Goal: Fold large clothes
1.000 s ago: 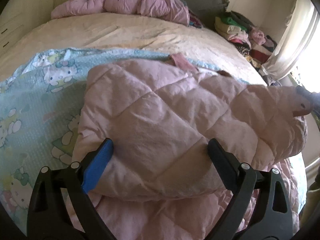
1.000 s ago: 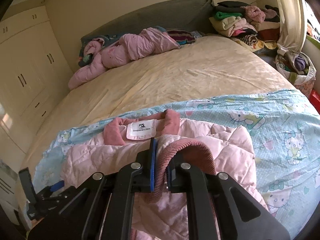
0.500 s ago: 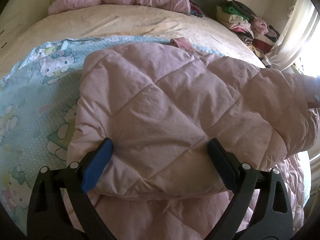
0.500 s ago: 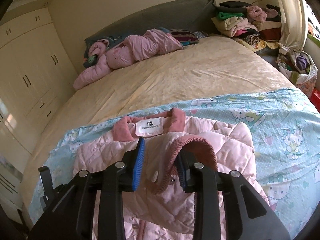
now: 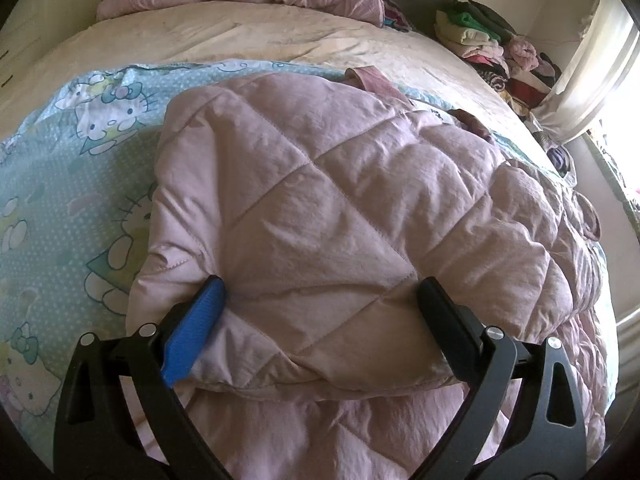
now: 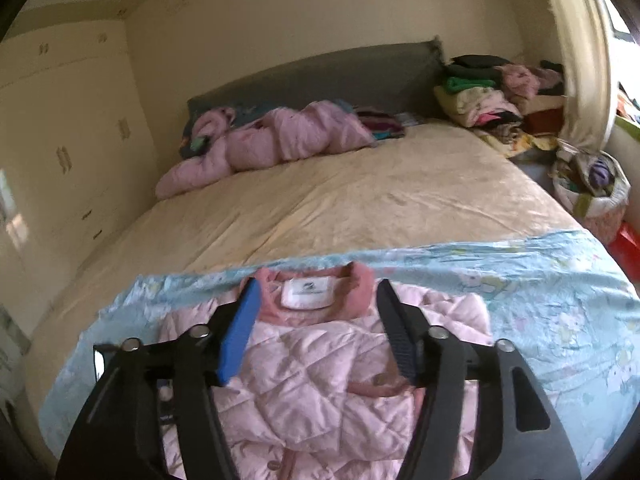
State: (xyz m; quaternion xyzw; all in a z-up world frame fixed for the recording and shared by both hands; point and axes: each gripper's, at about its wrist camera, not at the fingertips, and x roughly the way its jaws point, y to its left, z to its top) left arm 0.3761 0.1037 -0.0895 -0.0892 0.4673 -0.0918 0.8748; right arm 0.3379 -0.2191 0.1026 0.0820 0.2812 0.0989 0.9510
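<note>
A pale pink quilted jacket [image 5: 340, 200] lies on a light blue cartoon-cat blanket [image 5: 60, 200] at the near end of the bed. My left gripper [image 5: 320, 282] stands wide open, and a folded-over quilted part of the jacket bulges between its fingers. In the right wrist view the jacket [image 6: 312, 380] shows its darker pink collar with a white label [image 6: 306, 294]. My right gripper [image 6: 317, 285] hovers above the collar with its jaws opening and nothing between them. The ribbed cuff [image 6: 376, 388] rests on the jacket just below its right finger.
A second pink jacket [image 6: 280, 136] lies crumpled by the grey headboard. Stacked folded clothes [image 6: 488, 92] sit at the far right corner, with a full bag [image 6: 592, 184] on the floor beside the bed. Cream wardrobes [image 6: 60, 140] line the left wall. Bare beige sheet [image 6: 360, 200] covers the bed's middle.
My right gripper opened, let go of the ribbed cuff, and rose and drew back. The sleeve dropped onto the jacket. My left gripper kept its place.
</note>
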